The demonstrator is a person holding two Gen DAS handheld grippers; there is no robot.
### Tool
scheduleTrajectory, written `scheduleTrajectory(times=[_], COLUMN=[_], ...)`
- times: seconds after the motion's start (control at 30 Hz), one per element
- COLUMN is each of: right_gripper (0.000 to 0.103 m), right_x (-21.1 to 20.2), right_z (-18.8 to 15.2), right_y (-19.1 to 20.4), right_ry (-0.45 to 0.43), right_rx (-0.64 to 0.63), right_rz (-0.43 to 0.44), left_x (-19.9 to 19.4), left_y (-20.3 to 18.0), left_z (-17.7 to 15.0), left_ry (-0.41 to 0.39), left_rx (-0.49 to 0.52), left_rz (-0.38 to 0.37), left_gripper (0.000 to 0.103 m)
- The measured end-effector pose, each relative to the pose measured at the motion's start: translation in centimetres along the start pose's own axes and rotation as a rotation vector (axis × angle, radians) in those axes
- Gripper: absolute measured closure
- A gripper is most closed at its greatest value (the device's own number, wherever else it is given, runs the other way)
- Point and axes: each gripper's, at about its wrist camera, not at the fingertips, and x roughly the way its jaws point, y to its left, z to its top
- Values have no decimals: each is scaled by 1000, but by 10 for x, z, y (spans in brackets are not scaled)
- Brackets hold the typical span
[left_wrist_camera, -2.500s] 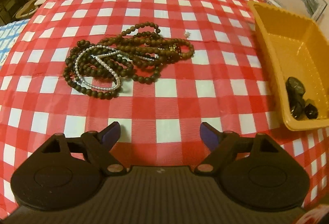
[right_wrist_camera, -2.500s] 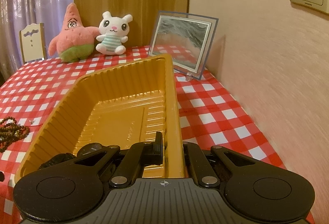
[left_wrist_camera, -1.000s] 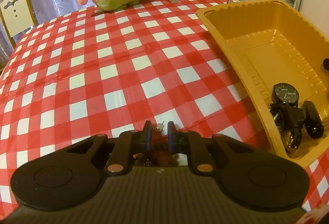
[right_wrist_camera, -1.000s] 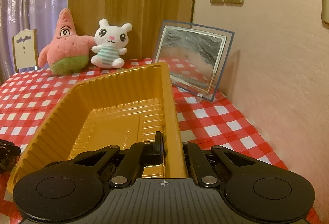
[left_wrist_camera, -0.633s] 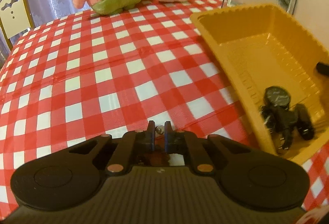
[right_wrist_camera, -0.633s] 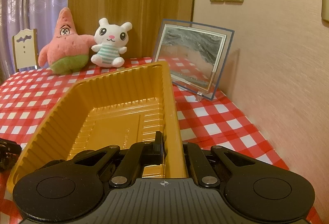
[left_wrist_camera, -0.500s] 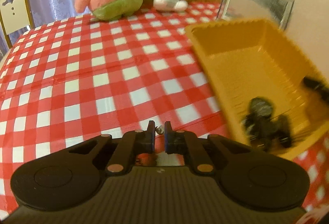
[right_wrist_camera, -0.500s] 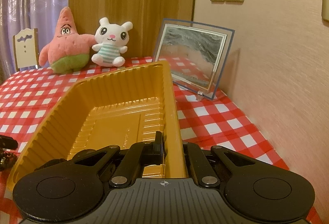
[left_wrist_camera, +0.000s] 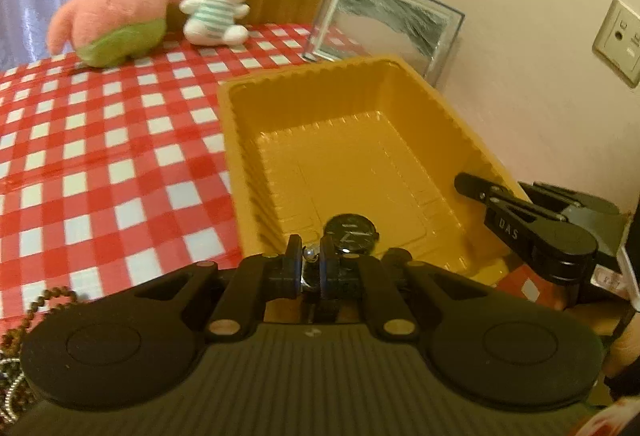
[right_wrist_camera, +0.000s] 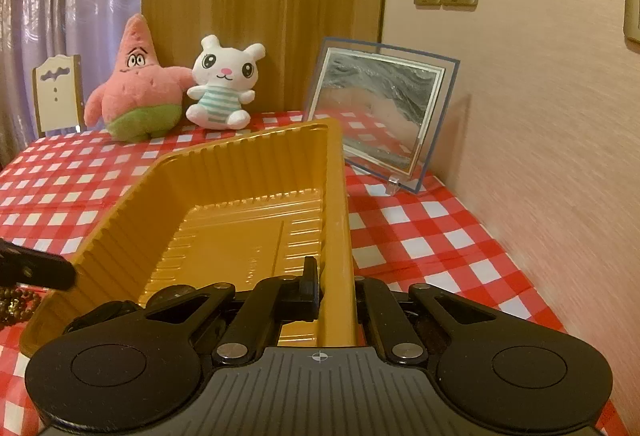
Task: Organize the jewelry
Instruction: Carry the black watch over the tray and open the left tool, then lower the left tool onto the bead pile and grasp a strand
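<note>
Between its nearly closed fingers, the left hand-held gripper [left_wrist_camera: 310, 256] clenched a small silvery earring [left_wrist_camera: 308, 255], just short of the yellow tray [left_wrist_camera: 240, 171]. Ahead lay a black watch [left_wrist_camera: 351, 232]. Rightward, the right hand-held gripper [right_wrist_camera: 336, 282] pinched the tray wall. Next, likely: forward, release.

A pink starfish plush [right_wrist_camera: 136, 83] and a white bunny plush [right_wrist_camera: 224, 83] sit far back, touching; a glass-framed picture [right_wrist_camera: 380, 115] leans right of them.
</note>
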Motion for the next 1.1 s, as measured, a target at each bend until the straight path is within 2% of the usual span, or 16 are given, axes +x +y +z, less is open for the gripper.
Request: scheduleTrajectory(times=[0.13,0.23,0.53,1.1], right_gripper=[100,99,99,99], right_x=[0,0,-5,-24], right_z=[0,0,-3,-16], right_y=[0,0,-1,-17], right_ry=[0,0,1,6], right_rx=[-1,-1,2,-22], right_rz=[0,-1,2,-4], left_x=[5,1,-37,-108], left_y=[-3,-2,0,48], left_z=[-1,-1,-16,-77], left_ry=[12,4,-16,-21], left_rx=[-13,-20,-55,-180], left_rz=[8,5,6,295], left_gripper=[94,86,84,84])
